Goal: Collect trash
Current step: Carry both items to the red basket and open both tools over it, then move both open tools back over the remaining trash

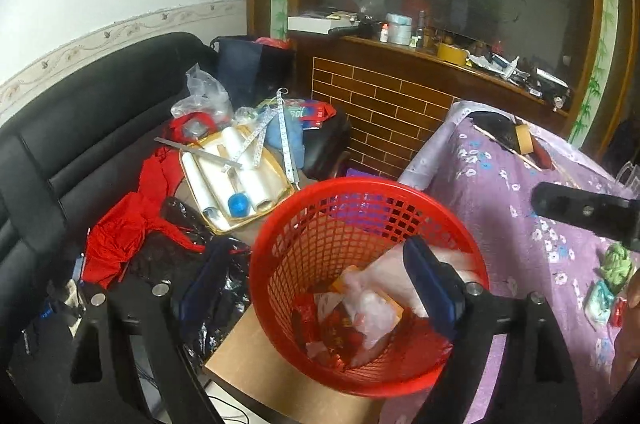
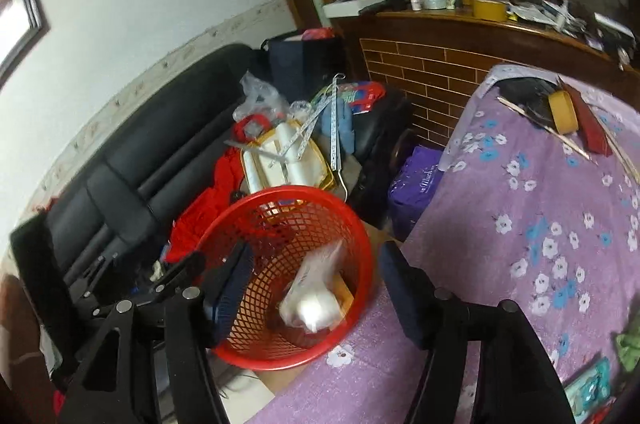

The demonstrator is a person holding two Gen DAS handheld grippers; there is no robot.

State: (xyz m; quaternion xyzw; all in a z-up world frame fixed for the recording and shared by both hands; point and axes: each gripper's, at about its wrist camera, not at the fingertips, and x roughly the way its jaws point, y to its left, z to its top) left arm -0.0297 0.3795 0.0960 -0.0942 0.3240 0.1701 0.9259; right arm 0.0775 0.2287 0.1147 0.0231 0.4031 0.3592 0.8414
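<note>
- A cluttered room: black sofa [image 1: 80, 151], table under a purple flowered cloth [image 2: 520, 224].
- A red basket [image 1: 360, 191] sits beside the table, wrappers and a white bag [image 2: 316, 300] inside (blurred).
- Left gripper [image 1: 316, 288] and right gripper [image 2: 316, 288] hang over the basket, jaws apart, nothing between them.

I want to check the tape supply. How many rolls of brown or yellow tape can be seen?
2. One tape roll lies on the purple flowered tablecloth at the table's far end; the other roll sits on the wooden shelf. Clutter may hide more.
</note>
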